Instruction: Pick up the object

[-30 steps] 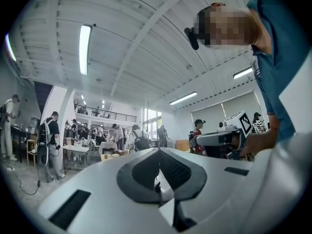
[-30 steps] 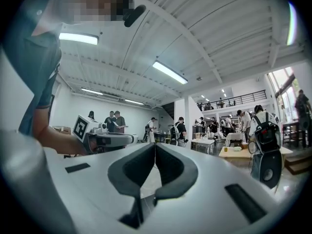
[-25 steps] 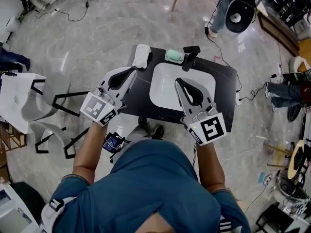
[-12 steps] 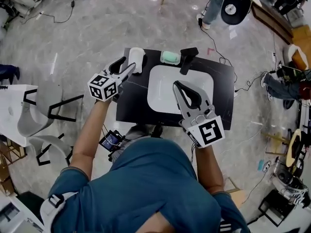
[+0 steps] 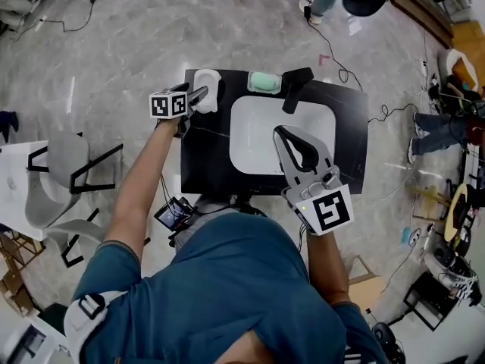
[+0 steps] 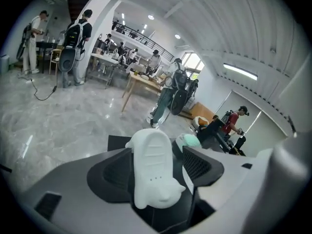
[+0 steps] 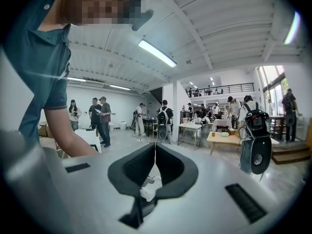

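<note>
Left hand-held gripper (image 5: 201,94) released, jaws opening around the white object (image 5: 212,78) on the bench (image 5: 203,165) beside the white tray (image 5: 244,149) — right hand-held gripper (image 5: 279,131) clenched above the tray.

Seen from my remote station: the white object (image 5: 207,89), smooth, ridged and small-eared, lies flat on the far left corner of the black table (image 5: 203,165), just beside the white basin (image 5: 250,142).

White object (image 6: 152,172): matt plastic look, smooth, shallow moulded ribs. Table (image 5: 204,165): black top, low sheen, faint pale veins. Basin (image 5: 254,135): white, smooth, glossy. Floor (image 5: 136,44): grey marble-look, polished, refl. lights. Shirt (image 5: 227,294): teal cloth, matt.
</note>
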A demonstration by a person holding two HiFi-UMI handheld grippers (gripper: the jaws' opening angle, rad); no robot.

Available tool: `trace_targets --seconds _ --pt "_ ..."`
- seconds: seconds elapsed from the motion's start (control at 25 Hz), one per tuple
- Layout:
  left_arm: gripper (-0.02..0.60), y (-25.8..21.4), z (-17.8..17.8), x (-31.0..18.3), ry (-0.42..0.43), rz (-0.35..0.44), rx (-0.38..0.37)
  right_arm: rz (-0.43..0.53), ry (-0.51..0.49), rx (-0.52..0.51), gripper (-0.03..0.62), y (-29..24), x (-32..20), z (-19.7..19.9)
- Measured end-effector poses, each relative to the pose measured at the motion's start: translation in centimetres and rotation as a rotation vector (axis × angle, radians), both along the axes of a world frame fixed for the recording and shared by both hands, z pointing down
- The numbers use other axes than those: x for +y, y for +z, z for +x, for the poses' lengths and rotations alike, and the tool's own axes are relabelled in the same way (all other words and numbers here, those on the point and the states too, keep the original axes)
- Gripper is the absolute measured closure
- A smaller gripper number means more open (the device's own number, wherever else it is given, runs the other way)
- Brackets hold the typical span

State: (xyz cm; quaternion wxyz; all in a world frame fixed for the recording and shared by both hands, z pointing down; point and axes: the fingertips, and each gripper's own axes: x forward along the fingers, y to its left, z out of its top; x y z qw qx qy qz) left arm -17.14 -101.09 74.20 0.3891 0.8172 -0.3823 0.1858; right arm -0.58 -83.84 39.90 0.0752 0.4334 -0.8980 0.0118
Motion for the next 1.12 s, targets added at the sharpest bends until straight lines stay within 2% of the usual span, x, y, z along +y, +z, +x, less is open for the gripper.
trace_targets --seconds 0.16,0.4,0.48,0.52,0.56,0.72,0.8,0.96,1.12 --pt "0.270 3.0 0.2 -1.2 0.024 -0.092 0.019 -0.064 0.029 -0.011 0.579 1.1 -1.0 -0.3" --pt "0.270 4.6 1.8 -1.5 0.118 -0.171 0.066 -0.042 0.033 0.017 0.579 2.0 -2.0 -0.4" --pt "0.271 5.2 2.2 -1.5 0.126 -0.197 0.094 -0.061 0.036 0.018 0.579 2.4 -2.2 -0.5" --pt "0.281 5.4 2.3 -1.5 0.121 -0.207 0.115 -0.080 0.041 0.014 0.579 2.6 -2.2 -0.7" --pt "0.320 5.6 2.3 -1.5 0.113 -0.213 0.140 -0.099 0.045 0.009 0.579 2.7 -2.2 -0.8" --pt "0.409 5.0 2.5 -1.7 0.083 -0.205 0.248 -0.120 0.043 0.012 0.579 3.0 -2.7 -1.1" --pt "0.436 4.5 2.6 -2.1 0.069 -0.189 0.275 -0.123 0.036 0.004 0.579 3.0 -3.2 -1.4" --pt "0.440 3.9 2.5 -2.2 0.025 -0.185 0.334 -0.090 0.006 0.009 0.579 3.0 -3.7 -2.0" --pt "0.440 0.8 1.4 -1.4 -0.061 -0.137 0.479 -0.095 -0.048 0.009 0.579 3.5 -3.4 -2.9"
